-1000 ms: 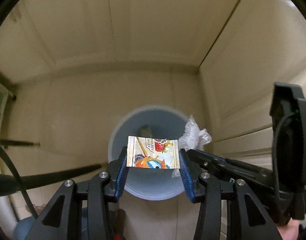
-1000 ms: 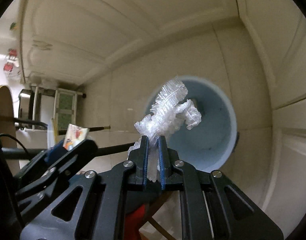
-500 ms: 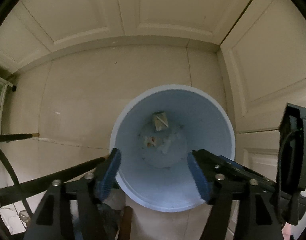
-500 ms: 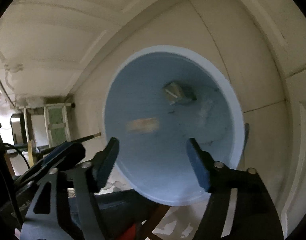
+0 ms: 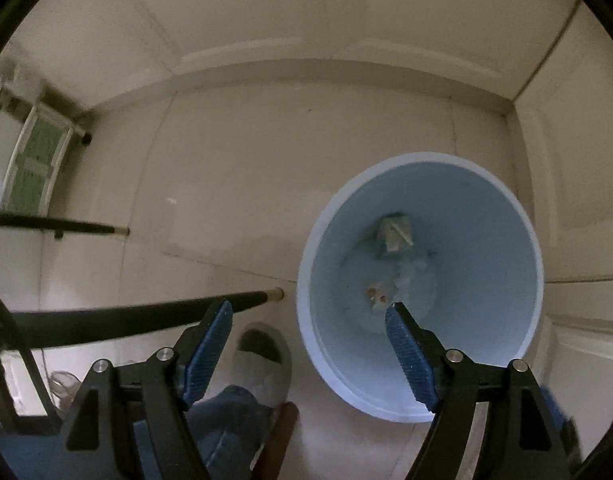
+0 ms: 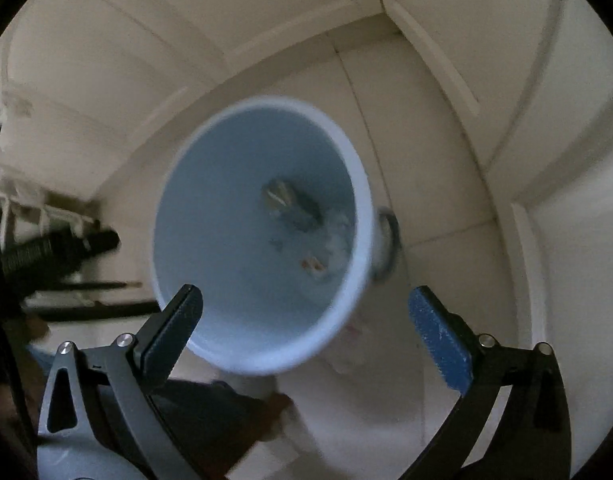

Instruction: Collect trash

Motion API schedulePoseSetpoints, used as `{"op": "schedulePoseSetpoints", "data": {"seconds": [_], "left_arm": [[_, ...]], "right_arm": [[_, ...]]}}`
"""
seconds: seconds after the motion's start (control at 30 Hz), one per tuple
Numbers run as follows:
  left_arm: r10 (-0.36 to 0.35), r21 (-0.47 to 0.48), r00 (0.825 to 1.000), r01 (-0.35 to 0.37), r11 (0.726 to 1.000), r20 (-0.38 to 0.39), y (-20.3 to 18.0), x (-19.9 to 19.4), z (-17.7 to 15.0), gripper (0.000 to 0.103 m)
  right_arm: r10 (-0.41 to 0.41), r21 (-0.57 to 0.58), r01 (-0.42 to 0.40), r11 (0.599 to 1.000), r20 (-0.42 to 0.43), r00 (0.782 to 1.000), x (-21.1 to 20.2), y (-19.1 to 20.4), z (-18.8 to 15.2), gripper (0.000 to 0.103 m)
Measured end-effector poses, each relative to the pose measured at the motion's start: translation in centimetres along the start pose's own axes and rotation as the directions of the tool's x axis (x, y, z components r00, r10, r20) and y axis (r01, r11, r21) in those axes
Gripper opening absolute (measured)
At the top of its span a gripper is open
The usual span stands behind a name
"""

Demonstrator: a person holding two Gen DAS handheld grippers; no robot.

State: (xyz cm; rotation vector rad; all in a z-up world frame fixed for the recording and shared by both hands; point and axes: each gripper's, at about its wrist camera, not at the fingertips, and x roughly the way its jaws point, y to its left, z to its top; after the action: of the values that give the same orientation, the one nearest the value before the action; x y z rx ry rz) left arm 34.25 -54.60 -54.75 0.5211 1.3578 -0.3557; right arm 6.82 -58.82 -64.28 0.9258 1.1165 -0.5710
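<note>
A light blue bin [image 5: 486,280] stands on the cream floor in a corner, seen from above. At its bottom lie a folded carton piece [image 5: 394,234], a small printed wrapper [image 5: 380,294] and crumpled clear plastic [image 5: 410,272]. My left gripper [image 5: 306,310] hangs open over the bin's left rim, with nothing between its blue pads. In the right wrist view the bin [image 6: 210,240] is blurred, and the wrapper [image 6: 314,264] and clear plastic [image 6: 338,236] show inside. My right gripper [image 6: 305,293] is above the bin's near rim, its jaws opening wide and empty.
Two black rods [image 5: 146,316] reach in from the left just above the floor. A person's shoe [image 5: 262,356] and jeans leg [image 5: 226,412] are beside the bin, by a brown wooden piece [image 5: 282,428]. A white rack [image 5: 34,160] stands at far left. Panelled doors close the corner.
Both grippers opened and let go: the snack wrapper and the crumpled clear plastic dropped into the bin. Both hands sank toward the bin, and the right jaws spread wider.
</note>
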Motion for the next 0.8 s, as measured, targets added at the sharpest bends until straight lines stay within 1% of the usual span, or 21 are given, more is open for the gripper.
{"op": "schedulePoseSetpoints", "data": {"seconds": [0.03, 0.1, 0.17, 0.23, 0.27, 0.3, 0.37, 0.43, 0.5, 0.53, 0.6, 0.63, 0.67, 0.7, 0.77, 0.8], "left_arm": [[0.001, -0.008, 1.0, -0.001, 1.0, -0.002, 0.3, 0.6, -0.1, 0.075], [0.007, 0.002, 1.0, -0.007, 1.0, -0.013, -0.1, 1.6, -1.0, 0.073], [0.017, 0.006, 0.999, -0.017, 1.0, -0.041, 1.1, 2.6, -1.9, 0.073], [0.024, -0.016, 0.996, -0.025, 1.0, -0.083, 0.7, 4.6, -1.7, 0.07], [0.028, -0.036, 0.993, -0.033, 0.999, -0.112, 1.1, 5.6, -1.8, 0.064], [0.024, -0.066, 0.989, -0.034, 0.997, -0.144, 1.1, 6.8, -1.9, 0.061], [0.031, -0.094, 0.984, -0.047, 0.994, -0.173, 1.0, 8.7, -1.7, 0.059], [0.058, -0.08, 0.982, -0.074, 0.994, -0.182, 0.4, 9.9, -1.4, 0.058], [0.109, -0.043, 0.977, -0.119, 0.992, -0.186, -0.5, 11.3, -1.2, 0.057], [0.116, -0.044, 0.975, -0.126, 0.991, -0.191, -0.8, 11.8, -1.1, 0.057], [0.125, -0.058, 0.971, -0.14, 0.989, -0.205, -1.5, 13.0, -0.9, 0.054], [0.131, -0.057, 0.97, -0.145, 0.988, -0.206, -1.9, 13.5, -0.9, 0.053], [0.138, -0.05, 0.969, -0.152, 0.987, -0.205, -2.6, 13.8, -0.8, 0.054], [0.144, -0.045, 0.969, -0.156, 0.987, -0.202, -3.2, 14.0, -0.8, 0.054], [0.182, -0.031, 0.964, -0.191, 0.981, -0.192, -4.4, 14.2, -0.5, 0.055], [0.19, -0.033, 0.963, -0.2, 0.979, -0.192, -4.9, 14.8, -0.6, 0.055]], "right_arm": [[-0.017, -0.013, 0.017, 1.0, 0.001, 1.0, 0.0, 0.3, -0.6, 0.103], [-0.082, -0.074, 0.081, 0.994, -0.002, 0.997, 0.6, 0.3, -2.6, 0.103], [-0.109, -0.104, 0.106, 0.989, -0.024, 0.994, 1.9, 0.0, -4.3, 0.103], [-0.124, -0.119, 0.119, 0.986, -0.043, 0.991, 3.5, -0.3, -5.9, 0.103], [-0.129, -0.125, 0.121, 0.985, -0.055, 0.99, 4.2, -0.5, -6.4, 0.103], [-0.132, -0.126, 0.121, 0.985, -0.089, 0.987, 5.9, -0.8, -7.2, 0.103], [-0.138, -0.12, 0.123, 0.985, -0.121, 0.983, 8.1, -1.1, -7.9, 0.103], [-0.137, -0.102, 0.122, 0.987, -0.16, 0.977, 10.8, -1.9, -8.5, 0.103], [-0.136, -0.073, 0.124, 0.99, -0.177, 0.975, 12.6, -2.8, -8.7, 0.103], [-0.121, -0.066, 0.113, 0.991, -0.131, 0.984, 12.8, -3.1, -8.9, 0.103], [-0.138, -0.085, 0.135, 0.987, -0.027, 0.99, 12.9, -3.1, -9.0, 0.103], [-0.145, -0.085, 0.143, 0.986, -0.008, 0.989, 12.8, -3.2, -9.1, 0.103], [-0.15, -0.061, 0.151, 0.987, 0.016, 0.989, 12.7, -3.5, -9.3, 0.103], [-0.159, -0.029, 0.16, 0.987, 0.026, 0.987, 12.7, -4.1, -9.3, 0.103], [-0.158, 0.051, 0.156, 0.986, 0.036, 0.987, 12.0, -5.0, -10.1, 0.102], [-0.165, 0.066, 0.162, 0.985, 0.046, 0.985, 11.7, -5.3, -10.6, 0.102]]}}
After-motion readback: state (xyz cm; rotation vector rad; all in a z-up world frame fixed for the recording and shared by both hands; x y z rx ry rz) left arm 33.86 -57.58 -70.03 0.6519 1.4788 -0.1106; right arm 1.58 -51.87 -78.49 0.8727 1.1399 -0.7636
